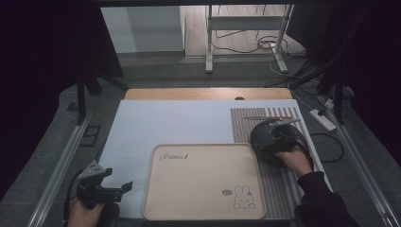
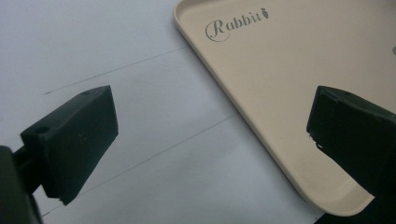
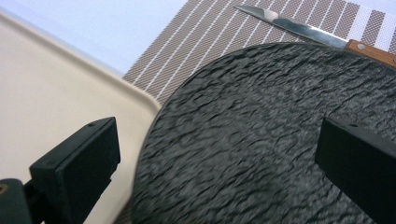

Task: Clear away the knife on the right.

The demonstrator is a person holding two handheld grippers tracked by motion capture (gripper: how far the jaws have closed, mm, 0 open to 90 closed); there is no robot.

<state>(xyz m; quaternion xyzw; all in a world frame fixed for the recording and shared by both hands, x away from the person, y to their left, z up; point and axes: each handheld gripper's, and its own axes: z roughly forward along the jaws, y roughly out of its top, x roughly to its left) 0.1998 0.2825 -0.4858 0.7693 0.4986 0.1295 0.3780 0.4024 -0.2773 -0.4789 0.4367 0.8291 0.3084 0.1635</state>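
Both hand-held grippers gape wide, empty: left hand-held gripper [image 1: 112, 185] near, right hand-held gripper [image 1: 279, 137] above the round black textured plate [image 3: 261, 140]. Sliding this plate could push the wooden-handled steel knife [image 3: 299, 29].

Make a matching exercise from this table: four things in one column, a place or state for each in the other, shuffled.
Things:
1. beige tray
2. knife
3. black plate
4. left gripper

Places or states:
A. beyond the plate, on the striped mat
B. under the right gripper, on the mat
C. open, over the white sheet beside the tray
D. centre of the table, nothing on it

Pairs: 1-D, 2-A, 3-B, 4-C
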